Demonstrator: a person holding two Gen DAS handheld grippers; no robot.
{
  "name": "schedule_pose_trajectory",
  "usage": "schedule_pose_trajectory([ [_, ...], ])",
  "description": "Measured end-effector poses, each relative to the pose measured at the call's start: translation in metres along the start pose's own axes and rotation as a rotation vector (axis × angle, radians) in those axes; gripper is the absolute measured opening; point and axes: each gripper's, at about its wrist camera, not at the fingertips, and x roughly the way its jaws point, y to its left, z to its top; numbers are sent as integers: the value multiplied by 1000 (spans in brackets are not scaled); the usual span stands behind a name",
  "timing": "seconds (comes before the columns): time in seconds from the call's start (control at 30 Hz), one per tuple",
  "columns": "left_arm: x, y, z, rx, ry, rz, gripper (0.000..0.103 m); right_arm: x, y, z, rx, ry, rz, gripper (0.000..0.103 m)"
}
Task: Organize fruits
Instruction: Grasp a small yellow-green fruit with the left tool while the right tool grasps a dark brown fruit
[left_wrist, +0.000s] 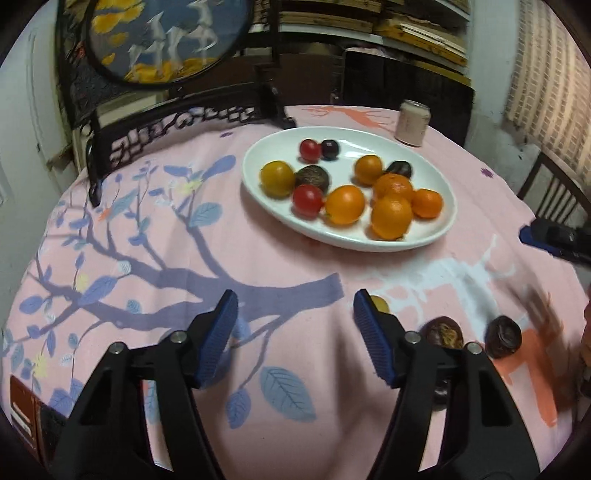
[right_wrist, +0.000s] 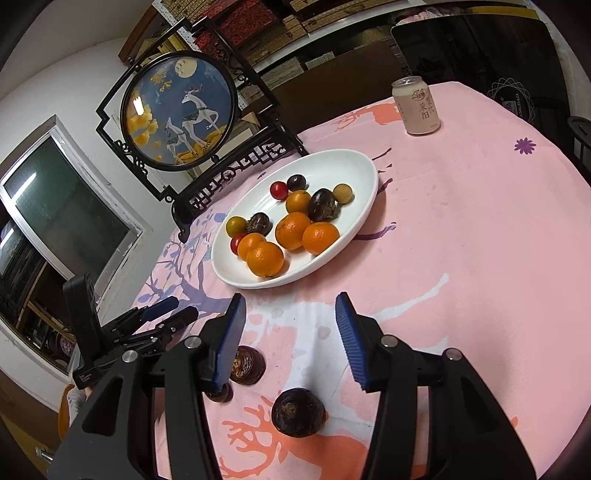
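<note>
1. Leftmost, a framed round deer screen (right_wrist: 179, 112) is seen standing at the counter's far edge, just behind the plate.
2. The left gripper (left_wrist: 293, 334) is held low over the pink tablecloth (left_wrist: 258, 258); its blue-padded fingers (left_wrist: 218, 341) are spread wide apart and nothing is held between them.
3. A white oval plate (right_wrist: 354, 166) is set on the counter (right_wrist: 480, 221) ahead of both grippers, and most of the fruit is gathered in it: oranges (right_wrist: 291, 230), red cherry tomatoes (right_wrist: 278, 190), a yellow-green fruit (right_wrist: 235, 226) and dark wrinkled passion fruits (right_wrist: 322, 205).
4. Three dark fruits are left loose on the cloth, near the grippers and well apart from the plate: one passion fruit (right_wrist: 298, 411) lies between and just below the right gripper's fingers, a second (right_wrist: 246, 365) is partly hidden behind the left-hand pad, and a smaller dark fruit (right_wrist: 219, 396) is barely seen under that pad.
5. A small yellow fruit (left_wrist: 379, 304) is glimpsed just behind the left gripper's right-hand pad.
6. The right gripper (right_wrist: 290, 334) is held above the cloth with its fingers (right_wrist: 351, 343) wide open, nothing being gripped.
7. A pale drink can (right_wrist: 415, 105) is seen upright beyond the plate, toward the far right.
</note>
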Motion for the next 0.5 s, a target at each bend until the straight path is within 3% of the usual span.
schedule_pose_trajectory([
  [0.1,-2,-18,-3,66,-15,-21,54,1,1,0,-7,3,-5,51],
  [0.17,2,-30,-6,113,-6,-29,42,2,0,-1,-6,5,-10,51],
  [0.23,6,-39,-10,146,6,-41,38,2,0,-1,-6,6,-11,51],
  [0.5,7,-61,-16,242,10,-91,37,5,3,-2,-24,16,-20,51],
])
